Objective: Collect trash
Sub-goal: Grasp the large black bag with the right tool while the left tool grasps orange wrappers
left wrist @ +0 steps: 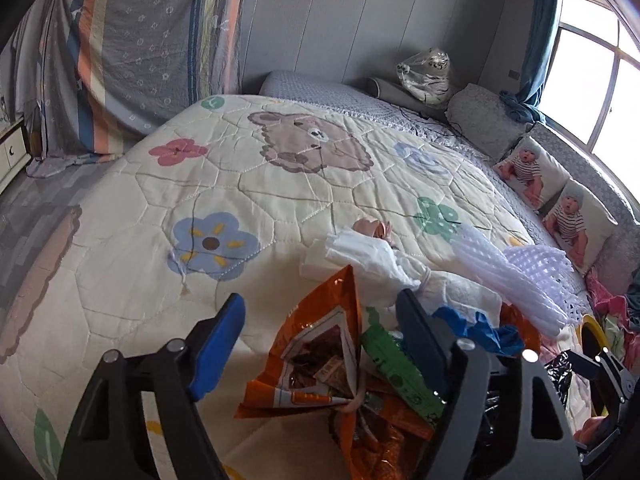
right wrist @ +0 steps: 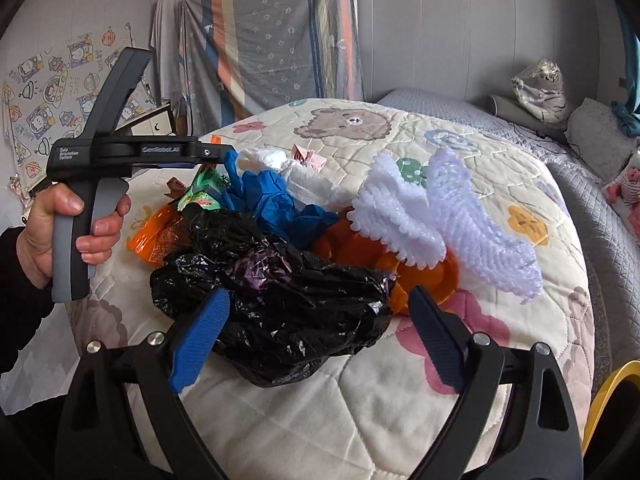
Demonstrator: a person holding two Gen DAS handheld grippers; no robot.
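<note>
Both grippers [left wrist: 320, 332] [right wrist: 316, 332] gape empty over trash pile [right wrist: 280, 240] (foam netting [right wrist: 440, 216] beside)

The quilt [left wrist: 132, 264] lies bare from 9 to 12 o'clock of the trash pile [right wrist: 304, 240], giving open passage. At 1 o'clock white foam netting [right wrist: 448, 216] rises over the pile. Cushions [left wrist: 556, 204] line the bed's edge at 3 o'clock. A black bag [right wrist: 288, 312] blocks the near side between the right gripper [right wrist: 320, 336] fingers.
</note>
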